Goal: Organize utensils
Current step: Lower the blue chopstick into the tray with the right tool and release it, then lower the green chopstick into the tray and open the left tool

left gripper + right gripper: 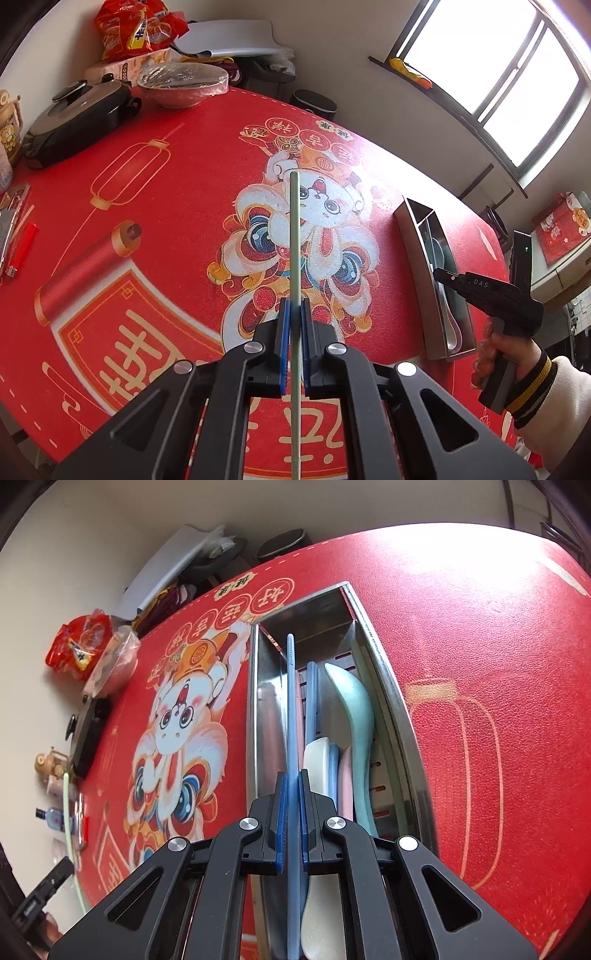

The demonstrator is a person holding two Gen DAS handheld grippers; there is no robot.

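Note:
My left gripper (294, 308) is shut on a pale green chopstick (294, 236) that sticks out forward over the red printed tablecloth (155, 221). A steel utensil box (417, 258) lies to its right, and the right gripper (448, 277), held by a hand, hovers over that box. My right gripper (293, 779) is shut on a blue chopstick (291, 701), held lengthwise above the left compartment of the steel utensil box (373, 638). Inside the box lie a second blue chopstick (311, 698), a mint green spoon (354, 709), and white (316, 764), blue and pink spoons.
At the far left of the table sit a black lidded pan (77, 118), a film-covered bowl (183, 83), red snack bags (133, 26) and a red lighter (23, 249). A bright window (491, 66) glares onto the cloth. A bottle (55, 818) and a small kettle (50, 762) stand at the table's edge.

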